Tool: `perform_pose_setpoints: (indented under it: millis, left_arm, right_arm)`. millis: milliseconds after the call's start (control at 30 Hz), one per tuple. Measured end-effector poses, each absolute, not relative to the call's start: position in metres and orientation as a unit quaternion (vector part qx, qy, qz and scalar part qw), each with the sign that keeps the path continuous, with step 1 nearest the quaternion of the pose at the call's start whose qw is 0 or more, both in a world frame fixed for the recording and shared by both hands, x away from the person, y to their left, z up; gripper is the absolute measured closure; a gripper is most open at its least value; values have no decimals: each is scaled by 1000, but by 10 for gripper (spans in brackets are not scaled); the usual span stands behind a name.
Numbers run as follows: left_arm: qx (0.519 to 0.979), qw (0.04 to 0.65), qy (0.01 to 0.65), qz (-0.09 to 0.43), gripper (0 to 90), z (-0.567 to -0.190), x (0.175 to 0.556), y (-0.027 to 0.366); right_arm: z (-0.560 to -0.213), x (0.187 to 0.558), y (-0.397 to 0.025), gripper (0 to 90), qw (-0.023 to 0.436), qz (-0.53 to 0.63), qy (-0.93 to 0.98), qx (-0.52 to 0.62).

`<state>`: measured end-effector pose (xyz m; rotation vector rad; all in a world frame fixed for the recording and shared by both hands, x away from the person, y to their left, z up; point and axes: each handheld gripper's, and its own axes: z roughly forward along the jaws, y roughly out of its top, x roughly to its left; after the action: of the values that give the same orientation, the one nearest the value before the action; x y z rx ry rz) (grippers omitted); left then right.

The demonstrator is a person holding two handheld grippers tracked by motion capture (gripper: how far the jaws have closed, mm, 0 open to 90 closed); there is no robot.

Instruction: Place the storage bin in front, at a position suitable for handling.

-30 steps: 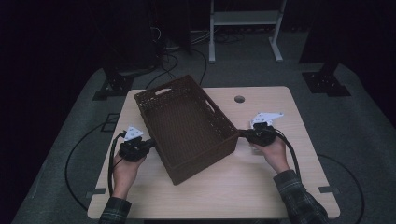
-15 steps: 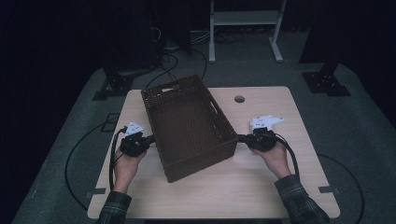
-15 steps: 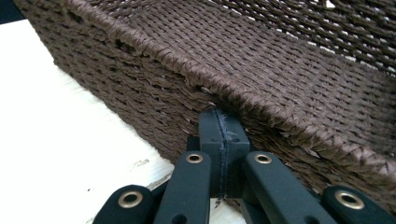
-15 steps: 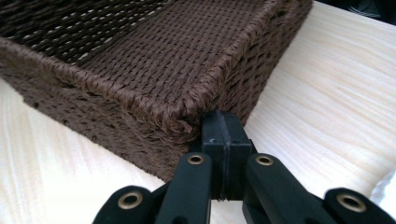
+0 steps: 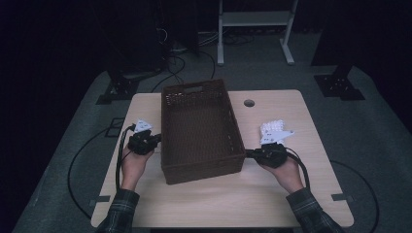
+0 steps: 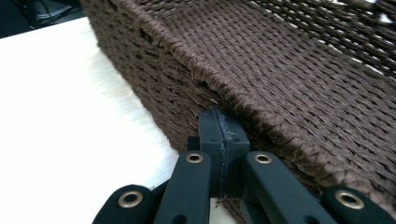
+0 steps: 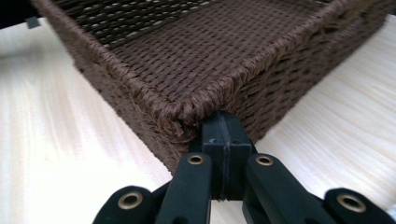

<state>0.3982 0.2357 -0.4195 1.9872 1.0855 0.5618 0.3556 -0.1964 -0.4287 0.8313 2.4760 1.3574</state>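
Each hand carries a black 2-jaw claw: the left black claw (image 5: 156, 139) and the right black claw (image 5: 248, 154). A white, studded 3-cornered plate (image 5: 275, 131) tops the right one, and a smaller white plate (image 5: 142, 125) tops the left. Black cables (image 5: 118, 160) loop back from both. Up close, the matte black jaw links carry 2 brass-ringed rivets (image 6: 194, 158) each. Both sleeves (image 5: 115, 213) are dark plaid flannel.

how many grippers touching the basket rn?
2. Left gripper presses, jaws closed, against the basket at its left long wall; right gripper presses, closed, against its near right corner.
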Motion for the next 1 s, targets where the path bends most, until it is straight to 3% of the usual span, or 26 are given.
perform_pose_setpoints:
  millis: [600, 667, 1000]
  left_arm:
    - [781, 395, 426, 229, 899, -417, 415, 241]
    - [777, 395, 431, 230, 860, -415, 414, 243]
    - [767, 399, 455, 217, 648, -398, 405, 266]
  right_arm:
    - [-428, 336, -176, 896, 69, 471, 846, 239]
    - [-428, 336, -179, 890, 71, 471, 845, 243]
    - [-439, 333, -208, 649, 116, 462, 826, 302]
